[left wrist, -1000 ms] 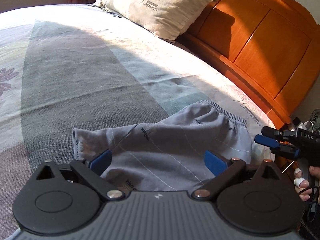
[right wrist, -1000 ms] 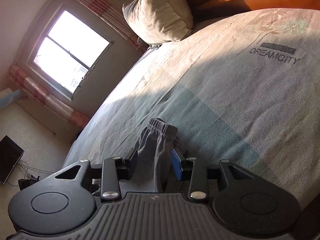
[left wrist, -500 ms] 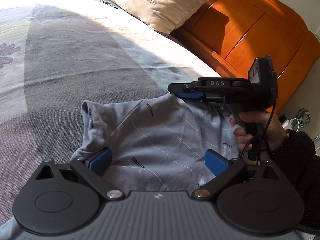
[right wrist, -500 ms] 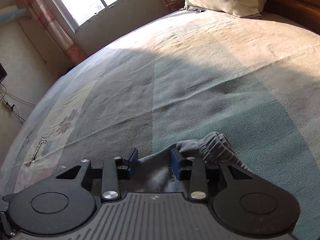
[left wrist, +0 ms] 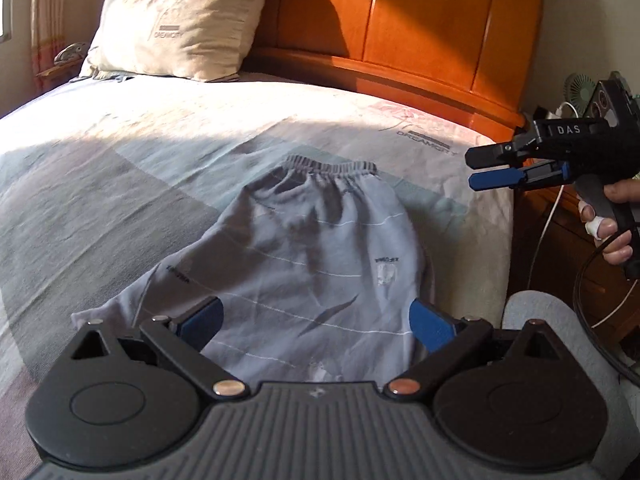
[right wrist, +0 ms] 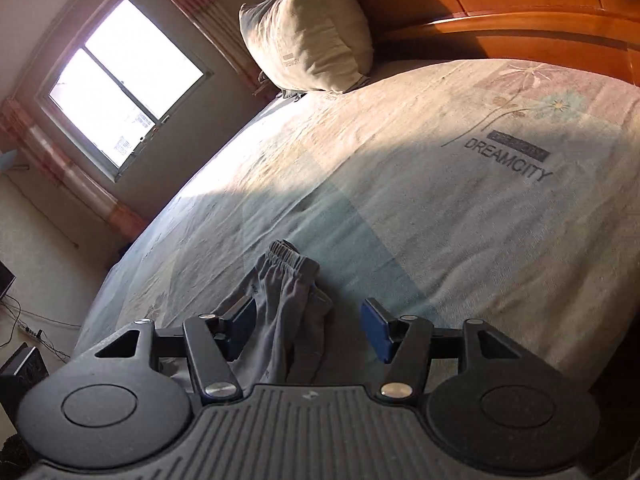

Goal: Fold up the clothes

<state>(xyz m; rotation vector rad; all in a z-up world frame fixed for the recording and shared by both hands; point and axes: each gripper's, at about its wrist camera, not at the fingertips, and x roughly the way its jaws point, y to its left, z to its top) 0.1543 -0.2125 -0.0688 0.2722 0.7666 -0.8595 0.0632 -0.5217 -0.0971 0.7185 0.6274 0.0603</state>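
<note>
A pair of grey shorts (left wrist: 316, 252) with thin white lines lies on the bed, its elastic waistband (left wrist: 332, 164) toward the headboard. My left gripper (left wrist: 316, 318) is open and empty, hovering over the near end of the shorts. My right gripper (left wrist: 494, 168) shows at the right in the left wrist view, off the bed's side, jaws parted and empty. In the right wrist view the right gripper (right wrist: 308, 328) is open, with the shorts (right wrist: 280, 304) seen between its fingers but not gripped.
The bed (left wrist: 120, 168) has a patterned cover. A beige pillow (left wrist: 176, 24) leans on the orange wooden headboard (left wrist: 400, 28). A nightstand with a cable and small fan (left wrist: 576, 88) stands right of the bed. A window (right wrist: 124, 88) is on the far wall.
The right gripper let go of the shorts, opened and pulled back off the bed's right side. The shorts now lie flat, waistband toward the headboard. The left gripper stayed open.
</note>
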